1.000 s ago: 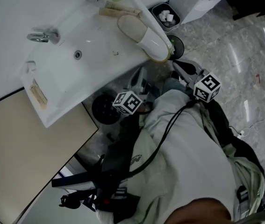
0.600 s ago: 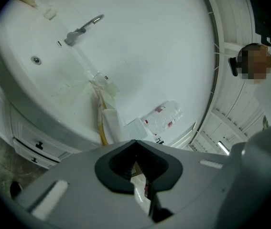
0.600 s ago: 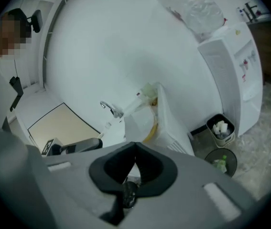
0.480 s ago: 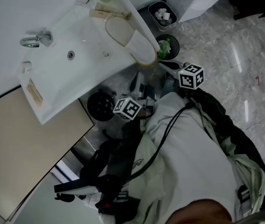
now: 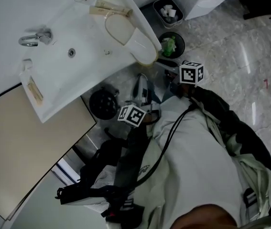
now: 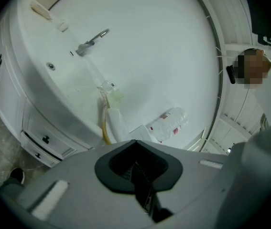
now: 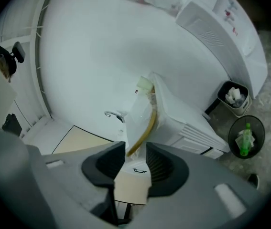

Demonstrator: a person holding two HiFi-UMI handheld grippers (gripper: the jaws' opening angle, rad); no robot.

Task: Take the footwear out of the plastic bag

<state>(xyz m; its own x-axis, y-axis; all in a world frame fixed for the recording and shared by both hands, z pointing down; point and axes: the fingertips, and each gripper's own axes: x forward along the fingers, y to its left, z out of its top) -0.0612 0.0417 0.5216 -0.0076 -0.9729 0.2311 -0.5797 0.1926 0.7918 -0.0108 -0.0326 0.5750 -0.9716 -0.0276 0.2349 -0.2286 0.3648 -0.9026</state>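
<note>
Left gripper point(image 6: 137, 168): jaws pressed together, nothing between them. Right gripper point(image 7: 136, 163): jaws apart, have just been opening, with the near end of the white yellow-edged slipper point(image 7: 148, 120) between them, not squeezed. The slipper is inside its clear plastic bag point(image 7: 134, 112) on the edge of the white sink counter point(image 5: 63, 75), with the chrome tap point(image 5: 32, 38) further off.

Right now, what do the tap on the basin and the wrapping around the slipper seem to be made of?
The curved silver tap: metal, polished chrome by its bright glints. The wrapping over the cream slipper: thin clear plastic film, likely; the slipper shows through under glossy highlights.
</note>
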